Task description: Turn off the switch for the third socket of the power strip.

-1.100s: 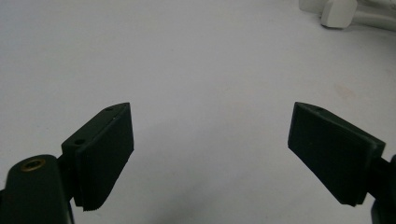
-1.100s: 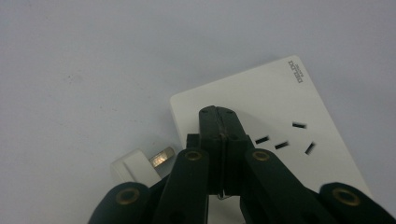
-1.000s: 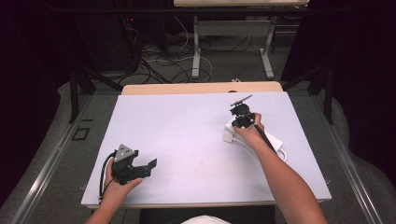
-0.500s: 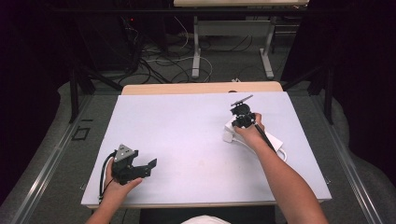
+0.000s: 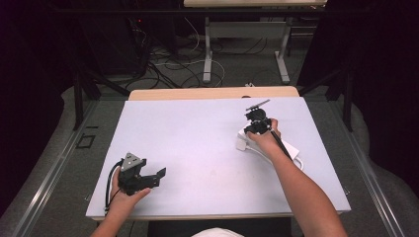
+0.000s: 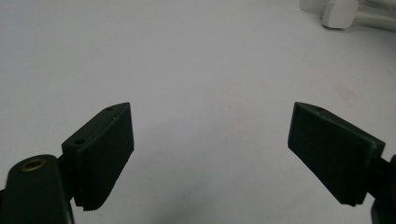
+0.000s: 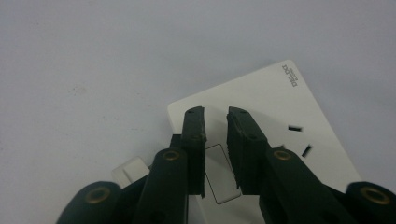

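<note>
- Right tool [image 7: 215, 114]: jaws narrowly parted, nothing between them, poised directly over the white power strip [image 7: 280, 107] near its rectangular switch [image 7: 219, 175].
- Left tool [image 6: 210, 140]: jaws wide, empty, above the bare surface [image 5: 197, 133], well apart from the strip.

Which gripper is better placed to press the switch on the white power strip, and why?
The right gripper: its nearly closed jaws hover directly over the power strip by its switch. The left gripper sits open, far across the table.

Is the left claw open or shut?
Open: the left claw has its jaws wide apart, with bare white table between them.
</note>
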Action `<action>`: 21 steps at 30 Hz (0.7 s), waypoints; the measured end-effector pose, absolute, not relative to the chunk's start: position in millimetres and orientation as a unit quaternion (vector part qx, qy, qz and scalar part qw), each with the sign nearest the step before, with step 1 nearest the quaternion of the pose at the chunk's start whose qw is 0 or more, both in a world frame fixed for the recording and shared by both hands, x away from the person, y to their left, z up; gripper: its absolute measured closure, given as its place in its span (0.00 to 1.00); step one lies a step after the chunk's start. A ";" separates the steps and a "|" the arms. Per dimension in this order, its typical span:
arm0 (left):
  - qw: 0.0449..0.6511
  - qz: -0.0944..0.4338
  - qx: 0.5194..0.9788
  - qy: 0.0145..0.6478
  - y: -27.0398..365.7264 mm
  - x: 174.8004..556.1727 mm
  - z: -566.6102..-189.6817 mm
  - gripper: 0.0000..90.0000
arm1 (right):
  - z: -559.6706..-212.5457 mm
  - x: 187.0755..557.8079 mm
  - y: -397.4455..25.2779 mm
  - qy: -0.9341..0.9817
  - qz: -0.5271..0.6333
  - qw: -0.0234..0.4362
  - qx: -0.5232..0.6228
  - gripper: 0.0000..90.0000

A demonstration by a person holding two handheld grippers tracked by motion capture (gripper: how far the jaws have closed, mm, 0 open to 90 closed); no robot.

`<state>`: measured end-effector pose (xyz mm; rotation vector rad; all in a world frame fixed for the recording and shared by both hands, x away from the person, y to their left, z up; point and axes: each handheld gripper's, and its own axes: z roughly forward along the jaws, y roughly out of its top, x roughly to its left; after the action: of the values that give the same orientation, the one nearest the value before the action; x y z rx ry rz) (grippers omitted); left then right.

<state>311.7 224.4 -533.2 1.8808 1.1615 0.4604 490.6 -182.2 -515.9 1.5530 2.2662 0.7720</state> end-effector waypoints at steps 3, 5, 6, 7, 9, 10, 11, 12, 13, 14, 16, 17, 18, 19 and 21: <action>0.428 0.184 0.753 0.465 224.4 311.7 -533.2 0.16 | -516.0 491.1 -183.2 0.782 0.268 0.155 0.541 0.75; 0.427 0.184 0.753 0.465 224.4 311.8 -533.3 0.16 | -515.8 491.3 -182.9 0.779 0.273 0.151 0.544 0.71; 0.427 0.184 0.753 0.465 224.4 311.9 -533.3 0.16 | -515.0 491.5 -183.7 0.781 0.271 0.151 0.543 0.69; 0.427 0.184 0.753 0.465 224.4 311.9 -533.4 0.16 | -514.5 491.1 -183.1 0.777 0.273 0.149 0.547 0.67; 0.427 0.184 0.753 0.465 224.3 312.0 -533.4 0.16 | -513.9 491.4 -183.4 0.776 0.275 0.151 0.547 0.64; 0.427 0.184 0.754 0.465 224.3 312.0 -533.4 0.16 | -513.5 491.5 -183.8 0.776 0.277 0.154 0.546 0.63; 0.427 0.184 0.754 0.465 224.2 312.0 -533.4 0.16 | -512.9 491.5 -183.9 0.775 0.276 0.154 0.547 0.61; 0.427 0.184 0.754 0.465 224.1 312.1 -533.5 0.16 | -512.4 491.4 -183.4 0.773 0.277 0.153 0.550 0.59; 0.426 0.183 0.754 0.465 224.0 312.1 -533.6 0.16 | -511.9 491.5 -183.6 0.772 0.277 0.155 0.550 0.58; 0.426 0.183 0.754 0.465 223.9 312.2 -533.6 0.16 | -511.3 491.3 -184.3 0.773 0.282 0.153 0.548 0.56; 0.426 0.186 0.754 0.464 223.8 312.5 -534.0 0.16 | -509.4 491.0 -183.5 0.770 0.280 0.156 0.552 0.54; 0.427 0.188 0.753 0.464 223.5 312.6 -534.3 0.16 | -508.6 491.3 -184.2 0.774 0.281 0.159 0.545 0.53; 0.427 0.188 0.753 0.465 223.5 312.6 -534.4 0.16 | -507.6 491.2 -184.0 0.774 0.284 0.159 0.543 0.53; 0.428 0.186 0.751 0.467 223.2 312.6 -534.6 0.16 | -506.5 491.1 -184.7 0.777 0.283 0.161 0.539 0.53; 0.429 0.186 0.750 0.467 223.2 312.7 -534.6 0.16 | -504.6 490.6 -184.3 0.779 0.286 0.165 0.534 0.53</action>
<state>312.7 223.2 -534.6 1.8731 1.1664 0.4650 490.6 -184.3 -504.6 1.5205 2.2184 0.8143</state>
